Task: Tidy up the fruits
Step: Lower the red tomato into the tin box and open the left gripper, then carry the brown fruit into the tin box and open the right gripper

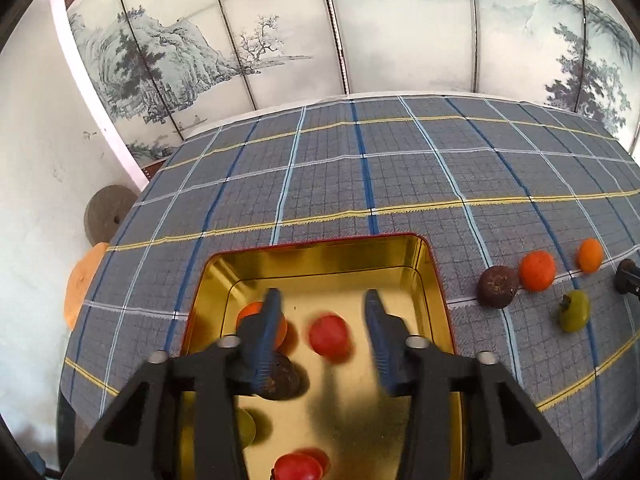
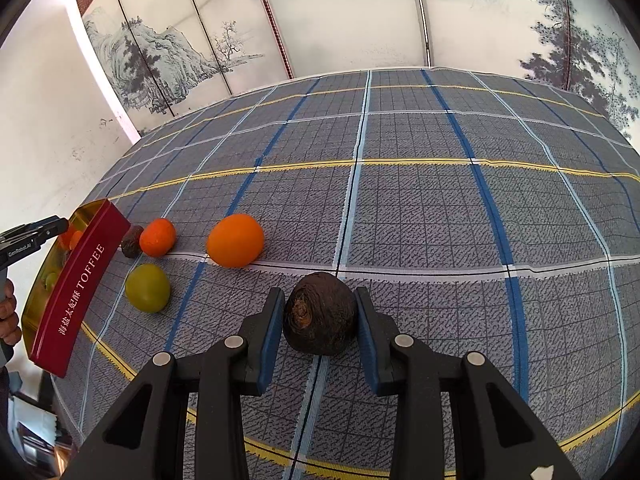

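My left gripper [image 1: 323,295] stands open over the gold-lined tin [image 1: 320,246]. A blurred red fruit [image 1: 329,335] lies between its fingers, clear of both pads. Inside the tin are also an orange fruit [image 1: 250,312], a dark brown one [image 1: 284,380], a green one [image 1: 248,426] and another red one [image 1: 298,466]. My right gripper [image 2: 320,294] is shut on a dark brown fruit [image 2: 320,316] resting on the checked cloth. To its left lie an orange [image 2: 235,240], a tangerine [image 2: 157,237], a small dark fruit [image 2: 132,241] and a green fruit [image 2: 147,287].
The tin's red wall [image 2: 80,280] reads TOFFEE and stands at the cloth's left. A person's hand [image 2: 8,312] holds the left gripper there. A painted folding screen [image 1: 280,40] rises behind the table. The checked cloth [image 2: 440,200] stretches far and right.
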A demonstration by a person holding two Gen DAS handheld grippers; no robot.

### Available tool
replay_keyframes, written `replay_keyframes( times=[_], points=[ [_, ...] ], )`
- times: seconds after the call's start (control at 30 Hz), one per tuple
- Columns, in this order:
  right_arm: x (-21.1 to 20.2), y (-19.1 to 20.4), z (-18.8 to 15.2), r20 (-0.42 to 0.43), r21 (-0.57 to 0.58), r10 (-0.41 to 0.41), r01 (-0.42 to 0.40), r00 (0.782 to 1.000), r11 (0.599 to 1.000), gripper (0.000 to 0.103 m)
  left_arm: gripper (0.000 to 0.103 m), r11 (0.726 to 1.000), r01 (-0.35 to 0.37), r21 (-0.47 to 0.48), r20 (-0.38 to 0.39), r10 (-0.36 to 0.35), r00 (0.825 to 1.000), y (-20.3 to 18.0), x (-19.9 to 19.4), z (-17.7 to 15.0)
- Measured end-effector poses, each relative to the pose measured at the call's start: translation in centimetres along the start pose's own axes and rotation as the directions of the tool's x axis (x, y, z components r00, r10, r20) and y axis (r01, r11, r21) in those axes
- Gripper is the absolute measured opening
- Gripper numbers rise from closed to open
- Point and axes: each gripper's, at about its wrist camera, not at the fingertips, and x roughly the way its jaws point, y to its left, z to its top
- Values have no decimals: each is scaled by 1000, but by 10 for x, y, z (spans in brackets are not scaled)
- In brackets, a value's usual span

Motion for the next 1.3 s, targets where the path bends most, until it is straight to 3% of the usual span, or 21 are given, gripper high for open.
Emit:
replay_keyframes(
  times=[0.07, 0.13, 0.33, 0.83, 1.0, 1.3],
  points=[
    [0, -1, 0, 0, 1, 1, -1, 1000, 1000, 32, 72, 1000, -16, 7, 23, 15, 1000, -2, -3, 0],
    [-1, -1, 0, 0, 1, 1, -1, 1000, 1000, 32, 73, 999, -28, 18, 41, 27, 999, -5, -7, -1],
    [0, -1, 0, 0, 1, 1, -1, 1000, 1000, 32, 74, 998, -50, 24, 58, 48, 997, -11, -20, -3],
    [-1, 1, -1, 1, -6, -16, 16, 1000, 1000, 31, 74, 985, -123, -119, 54, 130, 990, 0, -68, -42],
    [-7, 8, -11, 8, -24, -32, 32, 999, 999, 32, 74, 982, -128, -137, 43, 135, 990, 3, -77, -60],
    [-27, 35, -32, 3, -54, 13, -12, 1000, 998, 32, 74, 978, -117, -173, 3, 119, 993, 12, -74, -80]
  ],
)
